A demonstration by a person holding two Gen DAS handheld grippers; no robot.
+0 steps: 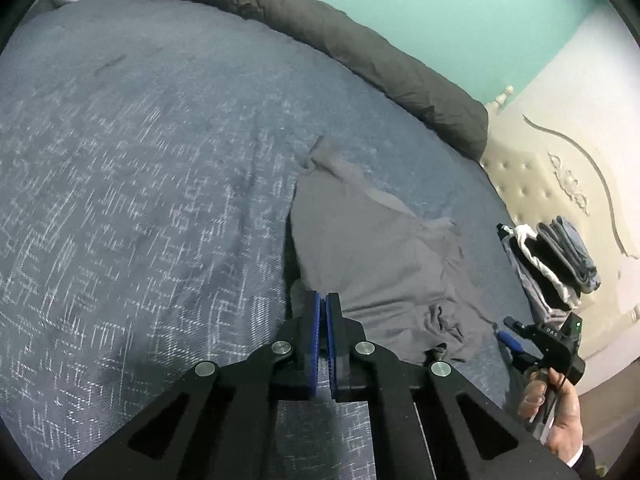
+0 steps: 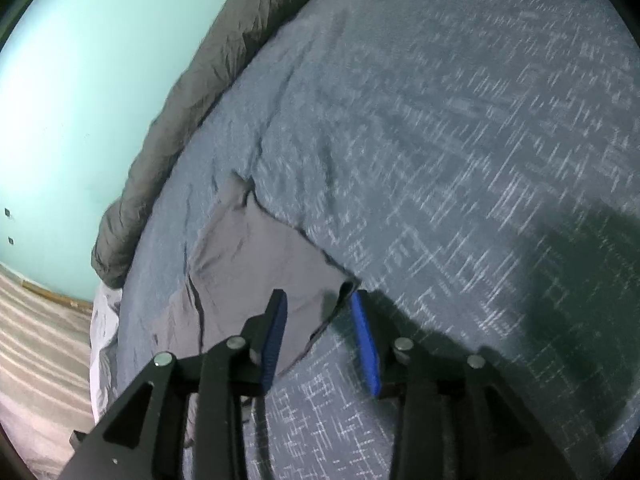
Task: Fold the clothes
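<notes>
- A bed (image 1: pixel 140 160) with a blue-grey bedspread crossed by pale woven lines fills most of both views.
- A turquoise wall (image 1: pixel 440 20) stands behind it, with a cream padded headboard (image 1: pixel 560 168) to the right in the left wrist view.
- A long dark grey rolled duvet (image 1: pixel 320 36) lies along the bed's far edge.
- A grey garment (image 1: pixel 380 248) lies spread and creased on the bedspread, near the headboard end.
- A small stack of folded clothes (image 1: pixel 560 256) sits beside the garment, close to the headboard.
- The left tool (image 1: pixel 322 304) has its blue pads together at the garment's near left edge; whether cloth is pinched between them I cannot tell.
- The right tool (image 2: pixel 320 300) stands apart over the garment's corner, pads not pressing the cloth.
- A hand (image 1: pixel 560 420) holds the right tool's grip.
</notes>
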